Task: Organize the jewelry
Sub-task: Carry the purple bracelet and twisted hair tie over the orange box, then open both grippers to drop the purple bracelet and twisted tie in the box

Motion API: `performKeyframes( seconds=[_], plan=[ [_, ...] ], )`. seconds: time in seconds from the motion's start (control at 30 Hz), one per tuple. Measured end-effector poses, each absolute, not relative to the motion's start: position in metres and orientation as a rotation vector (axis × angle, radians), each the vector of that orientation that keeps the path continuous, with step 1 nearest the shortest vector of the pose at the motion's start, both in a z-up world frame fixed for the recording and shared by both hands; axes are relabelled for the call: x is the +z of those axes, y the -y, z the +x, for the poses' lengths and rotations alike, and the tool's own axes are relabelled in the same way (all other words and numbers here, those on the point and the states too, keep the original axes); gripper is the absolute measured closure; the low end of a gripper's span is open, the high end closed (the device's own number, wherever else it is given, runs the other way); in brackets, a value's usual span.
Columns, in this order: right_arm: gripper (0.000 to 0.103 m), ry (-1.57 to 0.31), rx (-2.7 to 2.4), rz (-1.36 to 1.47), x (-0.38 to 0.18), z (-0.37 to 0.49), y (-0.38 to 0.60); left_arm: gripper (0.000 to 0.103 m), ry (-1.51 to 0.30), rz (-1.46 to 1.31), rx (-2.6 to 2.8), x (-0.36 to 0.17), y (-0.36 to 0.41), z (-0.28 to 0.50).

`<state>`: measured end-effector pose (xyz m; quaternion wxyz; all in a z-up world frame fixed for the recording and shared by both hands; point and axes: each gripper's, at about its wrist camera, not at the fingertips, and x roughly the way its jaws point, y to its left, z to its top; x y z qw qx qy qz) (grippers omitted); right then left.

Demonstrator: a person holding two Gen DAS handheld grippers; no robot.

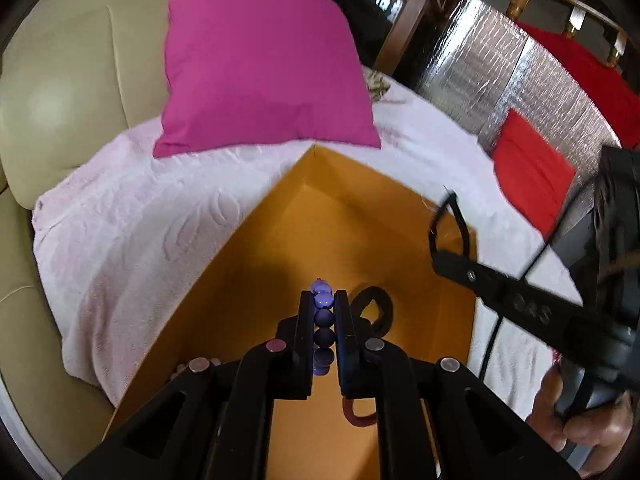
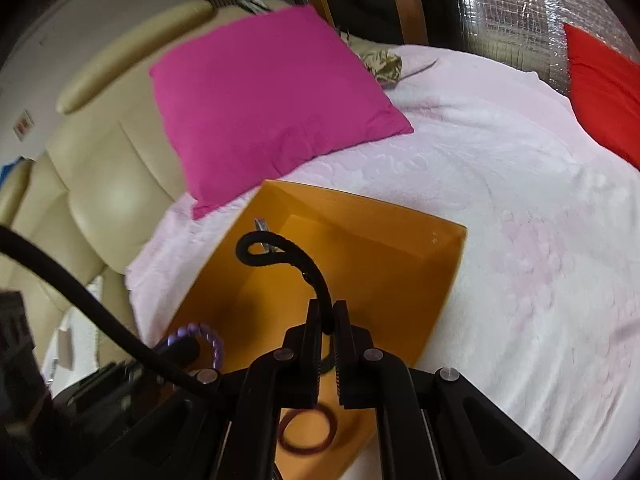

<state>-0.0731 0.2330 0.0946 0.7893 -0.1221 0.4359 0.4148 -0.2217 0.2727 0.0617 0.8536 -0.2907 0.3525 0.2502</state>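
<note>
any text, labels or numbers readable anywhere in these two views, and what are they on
Nothing can be read for certain.
Raised characters on the arm of the right black hand-held gripper, at: too blurred and turned to read.
Small white wall sign with red marks: too small and blurred.
The open orange cardboard box, magenta square cushion and pale pink towel bear no text.

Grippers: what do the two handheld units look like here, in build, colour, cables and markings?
Both are matte black. The left gripper and right gripper have flat parallel fingers on angular cut-out arms with round silver pivot pins. A black cable trails from the left unit. Blurred embossed characters mark one right finger.
</note>
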Motion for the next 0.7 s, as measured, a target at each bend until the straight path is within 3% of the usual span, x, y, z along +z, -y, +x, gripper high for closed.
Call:
performKeyframes(
  seconds=[0.23,0.27,0.37,0.4,0.43,0.63,0.7],
  plan=[
    [0.096,-1.02,0.809,-0.299,0.07,-0.042,-0.264,0.092,-0.846,-0.628,0.531,0.035,-0.283,-0.205],
    [0.093,-1.026,0.815,-0.292,0.068,-0.038,-0.266,0.087,-0.853,-0.63,0.529,0.034,-0.283,-0.205],
    [0.071,-1.009,0.79,-0.288,0.071,-0.032,-0.268,0.05,-0.867,-0.62,0.55,0.03,-0.283,-0.206],
    [0.061,-1.001,0.798,-0.273,0.074,-0.032,-0.266,0.048,-0.856,-0.618,0.554,0.032,-0.283,-0.208],
    [0.057,-0.99,0.813,-0.249,0.079,-0.033,-0.262,0.048,-0.849,-0.615,0.558,0.034,-0.283,-0.21],
    [0.057,-0.871,0.839,-0.142,0.113,-0.039,-0.218,0.043,-0.798,-0.584,0.596,0.056,-0.278,-0.224],
    [0.057,-0.852,0.831,-0.109,0.121,-0.042,-0.196,0.036,-0.771,-0.557,0.604,0.07,-0.27,-0.228]
  ],
)
